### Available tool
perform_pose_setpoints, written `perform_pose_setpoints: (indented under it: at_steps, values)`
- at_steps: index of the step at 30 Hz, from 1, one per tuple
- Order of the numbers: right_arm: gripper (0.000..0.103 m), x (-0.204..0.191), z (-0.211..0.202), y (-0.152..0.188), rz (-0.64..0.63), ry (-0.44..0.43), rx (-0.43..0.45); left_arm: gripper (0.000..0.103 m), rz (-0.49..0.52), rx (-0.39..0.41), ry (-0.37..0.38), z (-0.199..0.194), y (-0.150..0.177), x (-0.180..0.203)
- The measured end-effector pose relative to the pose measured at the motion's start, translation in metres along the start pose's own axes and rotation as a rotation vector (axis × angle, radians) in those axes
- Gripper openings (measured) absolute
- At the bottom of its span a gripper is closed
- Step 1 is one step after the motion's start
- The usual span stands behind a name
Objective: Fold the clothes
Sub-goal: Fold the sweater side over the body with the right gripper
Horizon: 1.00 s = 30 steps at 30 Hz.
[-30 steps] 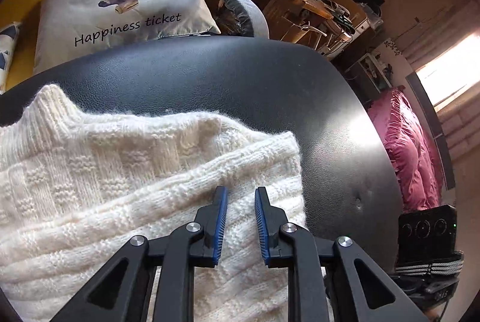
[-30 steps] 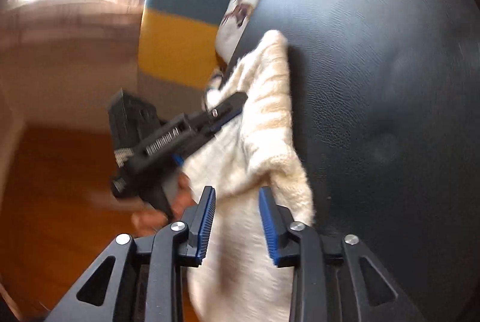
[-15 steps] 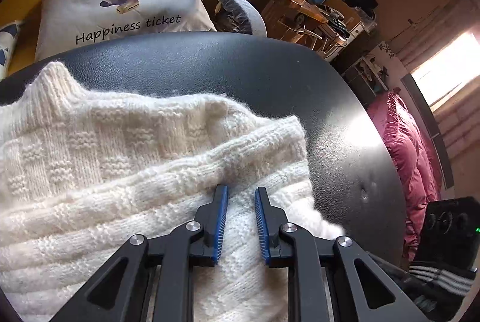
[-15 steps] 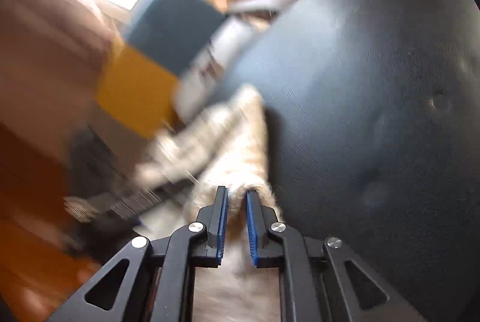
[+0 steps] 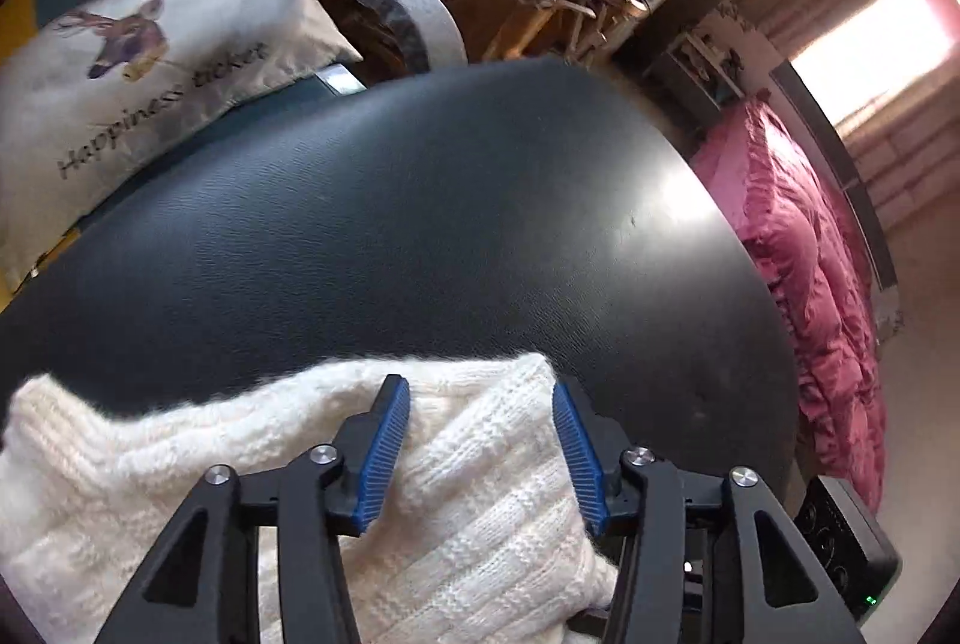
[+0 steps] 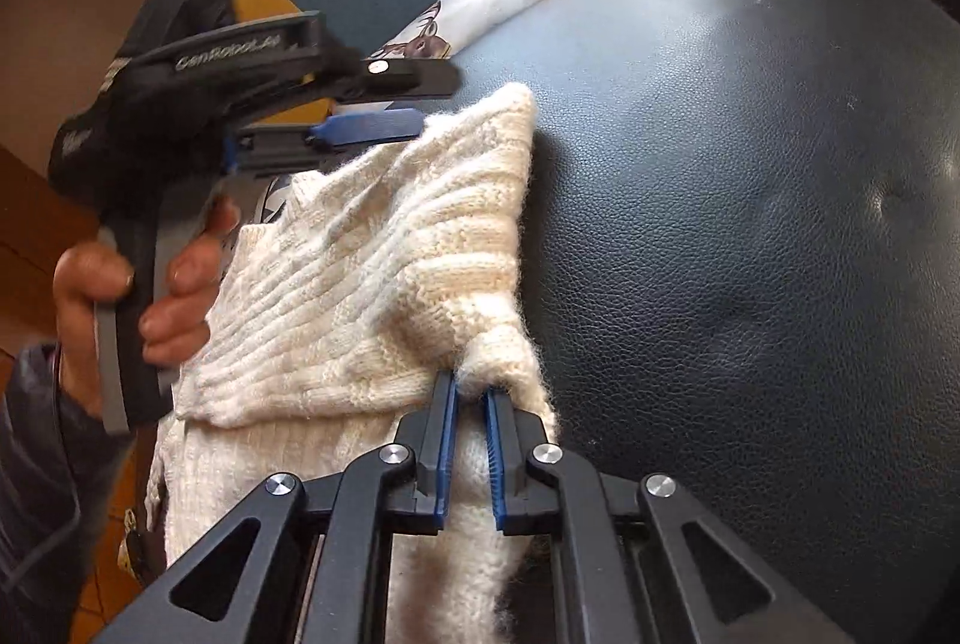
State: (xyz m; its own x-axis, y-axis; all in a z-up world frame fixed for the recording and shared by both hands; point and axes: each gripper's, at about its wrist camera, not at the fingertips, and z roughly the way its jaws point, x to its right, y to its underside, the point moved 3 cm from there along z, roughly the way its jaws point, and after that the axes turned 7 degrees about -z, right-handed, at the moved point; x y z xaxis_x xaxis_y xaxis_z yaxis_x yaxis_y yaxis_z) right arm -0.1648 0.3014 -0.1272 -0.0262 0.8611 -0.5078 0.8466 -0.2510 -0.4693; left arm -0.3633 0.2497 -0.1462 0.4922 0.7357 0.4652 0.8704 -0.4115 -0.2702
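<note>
Your left gripper [image 5: 480,407] hovers level, fingers spread wide over the cream cable-knit sweater [image 6: 384,284] (chunky, fuzzy ribs). Your right gripper [image 6: 471,404] pinches a sweater fold at the near edge of the round black leather-textured table [image 5: 420,224].

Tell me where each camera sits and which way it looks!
Left wrist: sits on the left claw, looking along its open fingers over the white sweater and black leather seat toward a deer pillow; only the claw shows.
Right wrist: sits on the right claw, shut on the sweater, facing the left claw and the hand holding it.
Both see the sweater, seat and pillow.
</note>
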Motion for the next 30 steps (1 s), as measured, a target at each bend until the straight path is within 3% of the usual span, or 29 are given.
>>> perform_pose_setpoints:
  at_steps: [3, 6, 7, 8, 9, 13, 15, 19, 25, 27, 30]
  values:
    - [0.007, 0.001, 0.004, -0.003, -0.012, -0.014, -0.002, 0.062, 0.082, -0.085, -0.027, 0.016, -0.005, 0.007]
    - [0.007, 0.003, 0.010, -0.007, -0.012, -0.032, -0.002, 0.060, 0.153, -0.120, -0.023, 0.022, -0.004, 0.015]
    - [0.007, 0.004, 0.011, -0.008, -0.015, -0.034, 0.000, 0.054, 0.185, -0.116, -0.023, 0.021, -0.001, 0.020]
    - [0.007, 0.004, 0.011, -0.008, -0.019, -0.033, 0.002, 0.026, 0.223, -0.108, -0.028, 0.019, 0.002, 0.025]
    - [0.007, 0.003, 0.009, -0.007, -0.024, -0.025, 0.005, 0.007, 0.263, -0.092, -0.041, 0.017, 0.007, 0.030]
    - [0.007, -0.012, 0.005, 0.000, -0.147, 0.101, 0.011, 0.007, 0.348, 0.059, -0.113, 0.007, 0.018, 0.044]
    - [0.007, -0.021, 0.007, 0.002, -0.213, 0.182, 0.003, 0.007, 0.291, 0.102, -0.185, 0.018, 0.014, 0.034]
    - [0.007, -0.024, 0.007, 0.001, -0.250, 0.228, -0.017, 0.007, 0.323, 0.192, -0.297, 0.031, 0.022, 0.037]
    - [0.007, -0.015, 0.002, -0.001, -0.239, 0.205, -0.016, 0.012, 0.177, 0.259, -0.231, -0.009, 0.039, 0.016]
    - [0.007, -0.015, 0.000, -0.002, -0.254, 0.206, -0.018, 0.022, 0.128, 0.281, -0.209, -0.023, 0.045, 0.009]
    - [0.010, -0.019, -0.005, -0.004, -0.293, 0.221, -0.020, 0.024, 0.055, 0.314, -0.176, -0.043, 0.054, -0.002]
